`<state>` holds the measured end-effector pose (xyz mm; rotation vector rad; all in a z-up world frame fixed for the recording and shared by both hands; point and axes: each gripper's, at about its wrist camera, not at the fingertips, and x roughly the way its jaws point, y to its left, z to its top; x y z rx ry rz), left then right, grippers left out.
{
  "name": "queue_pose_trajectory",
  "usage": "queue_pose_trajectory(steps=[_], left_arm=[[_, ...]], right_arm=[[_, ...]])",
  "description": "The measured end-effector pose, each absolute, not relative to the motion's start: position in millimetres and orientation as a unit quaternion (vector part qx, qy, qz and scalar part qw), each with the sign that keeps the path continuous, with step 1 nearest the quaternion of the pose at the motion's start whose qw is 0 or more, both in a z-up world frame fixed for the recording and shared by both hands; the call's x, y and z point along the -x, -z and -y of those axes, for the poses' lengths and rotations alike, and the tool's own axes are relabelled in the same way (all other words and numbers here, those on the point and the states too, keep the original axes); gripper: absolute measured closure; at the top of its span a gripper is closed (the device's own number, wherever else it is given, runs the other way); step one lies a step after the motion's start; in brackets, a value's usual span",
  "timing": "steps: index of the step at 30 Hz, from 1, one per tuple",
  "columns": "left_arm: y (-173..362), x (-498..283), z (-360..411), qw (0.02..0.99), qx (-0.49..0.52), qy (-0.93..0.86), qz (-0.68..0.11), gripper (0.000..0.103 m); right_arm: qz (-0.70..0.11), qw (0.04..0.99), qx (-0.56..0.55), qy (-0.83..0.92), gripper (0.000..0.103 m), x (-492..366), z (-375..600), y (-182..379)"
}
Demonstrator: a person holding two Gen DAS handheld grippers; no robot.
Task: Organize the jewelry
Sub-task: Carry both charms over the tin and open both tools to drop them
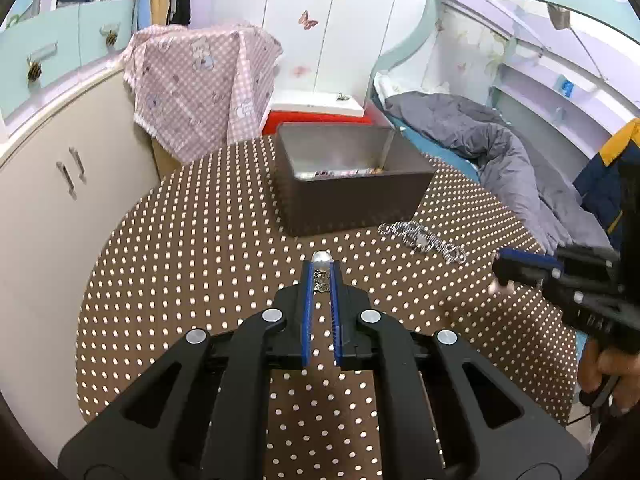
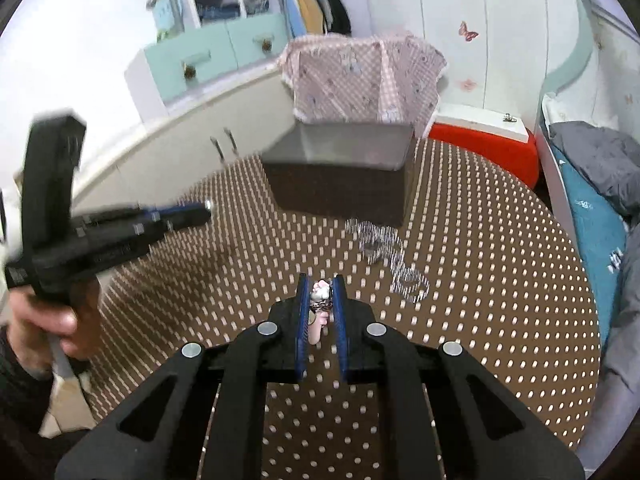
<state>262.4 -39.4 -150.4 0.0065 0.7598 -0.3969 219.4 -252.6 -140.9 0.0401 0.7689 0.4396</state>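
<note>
My left gripper (image 1: 321, 269) is shut on a silver pearl earring (image 1: 322, 260) above the dotted table; it also shows at the left in the right wrist view (image 2: 200, 213). My right gripper (image 2: 321, 285) is shut on a pink and white charm (image 2: 320, 294) with a dangling pink piece; it also shows at the right in the left wrist view (image 1: 500, 272). A silver chain bracelet (image 1: 424, 241) lies on the table between the grippers and the box, also in the right wrist view (image 2: 390, 256). A dark brown box (image 1: 352, 184) holds some jewelry at its bottom.
The round table (image 1: 200, 260) has a brown cloth with white dots. A pink checked cloth (image 1: 200, 80) covers something behind it. A red and white stool (image 2: 484, 140), a bed with grey duvet (image 1: 500, 148) and white cabinets (image 1: 60, 184) surround the table.
</note>
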Motion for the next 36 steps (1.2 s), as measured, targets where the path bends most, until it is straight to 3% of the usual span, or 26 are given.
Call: queue_pose_trajectory(steps=[10, 20, 21, 23, 24, 25, 28, 36], left_arm=[[83, -301, 55, 0.925, -0.007, 0.215, -0.312, 0.095], [75, -368, 84, 0.908, -0.005, 0.23, -0.35, 0.094], [79, -374, 85, 0.908, -0.01, 0.217, -0.359, 0.091], [83, -381, 82, 0.908, -0.01, 0.197, -0.369, 0.039], [83, -379, 75, 0.917, 0.002, 0.182, -0.355, 0.005], [83, -375, 70, 0.924, 0.009, 0.176, -0.339, 0.006], [83, -372, 63, 0.926, 0.013, 0.168, -0.339, 0.006], [83, -352, 53, 0.934, 0.015, 0.153, -0.323, 0.006]], right_arm=[[-0.295, 0.926, -0.025, -0.234, 0.093, -283, 256, 47], [-0.347, 0.908, -0.051, -0.227, 0.09, -358, 252, 55], [-0.362, 0.903, -0.065, -0.224, 0.084, -367, 256, 63], [-0.365, 0.903, -0.084, -0.209, 0.063, -373, 263, 69], [-0.362, 0.905, -0.094, -0.2, 0.043, -372, 269, 71], [-0.357, 0.908, -0.1, -0.196, 0.029, -371, 273, 72], [-0.344, 0.915, -0.108, -0.18, 0.016, -363, 284, 71], [-0.332, 0.923, -0.102, -0.164, 0.011, -343, 294, 68]])
